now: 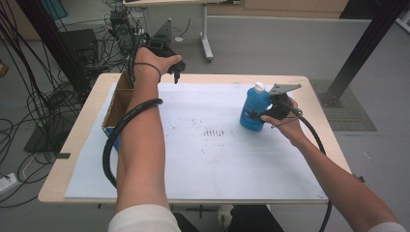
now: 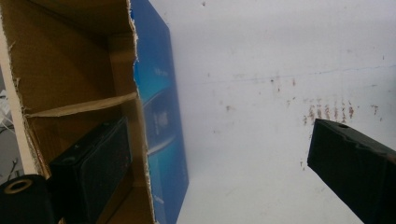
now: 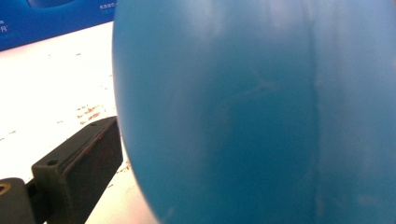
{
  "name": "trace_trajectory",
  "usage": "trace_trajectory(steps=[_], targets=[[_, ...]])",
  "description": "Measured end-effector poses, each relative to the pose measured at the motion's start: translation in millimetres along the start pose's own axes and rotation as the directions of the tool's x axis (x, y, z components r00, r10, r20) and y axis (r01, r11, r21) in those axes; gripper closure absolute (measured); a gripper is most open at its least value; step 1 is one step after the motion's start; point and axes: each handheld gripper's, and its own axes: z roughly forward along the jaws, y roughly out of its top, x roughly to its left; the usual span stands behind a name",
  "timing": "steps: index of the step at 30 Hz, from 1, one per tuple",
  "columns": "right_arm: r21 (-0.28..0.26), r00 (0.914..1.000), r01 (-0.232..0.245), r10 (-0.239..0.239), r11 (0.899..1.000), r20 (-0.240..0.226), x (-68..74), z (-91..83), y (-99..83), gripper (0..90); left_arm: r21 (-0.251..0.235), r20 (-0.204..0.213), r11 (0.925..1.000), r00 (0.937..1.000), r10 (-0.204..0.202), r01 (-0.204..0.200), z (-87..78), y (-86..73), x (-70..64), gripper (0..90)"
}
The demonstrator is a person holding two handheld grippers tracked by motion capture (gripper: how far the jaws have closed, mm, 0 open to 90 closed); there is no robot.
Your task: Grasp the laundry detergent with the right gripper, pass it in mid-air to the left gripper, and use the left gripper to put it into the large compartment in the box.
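The right gripper [image 1: 265, 114] is closed around the lower body of a blue bottle [image 1: 253, 110] with a white cap, which stands upright on the white sheet [image 1: 203, 159] near the table's [image 1: 72, 145] right far corner; in the right gripper view the bottle's [image 3: 261, 112] blue wall sits right against the one jaw visible there, so the grip looks taken, though I cannot tell whether the bottle's base has left the sheet. The left gripper [image 1: 175, 70] hangs with its jaws spread wide and empty above the table's far edge, just beside the far end of an open cardboard box [image 1: 116, 104] that lies along the left edge. In the left gripper view one jaw sits over the box's [image 2: 74, 70] brown inside and the other over the sheet [image 2: 280, 60], straddling its blue-printed wall. The step in hand seems to be the pick-up of the bottle, likely bound for the box. Next, the right hand would need to lift the bottle straight up, keep it upright, and carry it leftward across the sheet to the box opening. The left gripper could steady the box wall, or should draw clear so the two do not collide. The smooth round bottle may slip if the grip is light.
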Motion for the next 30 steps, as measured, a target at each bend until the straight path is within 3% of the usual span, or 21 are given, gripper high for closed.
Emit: trace_trajectory(steps=[21, 30], targets=[[-0.005, 0.9998, -0.009, 0.009, 1.000, -0.018, -0.1, 0.8, 0.0, 5.5, 0.000, -0.003, 1.0000, 1.0000, 0.002, -0.002, -0.7, -0.9, -0.1, 6.8], [-0.012, 0.9995, -0.017, 0.017, 1.000, -0.028, -1.7, 2.9, -1.3, 14.2, 0.005, -0.007, 1.0000, 1.0000, 0.004, -0.004, 0.9, 0.3, 0.0, 6.8]])
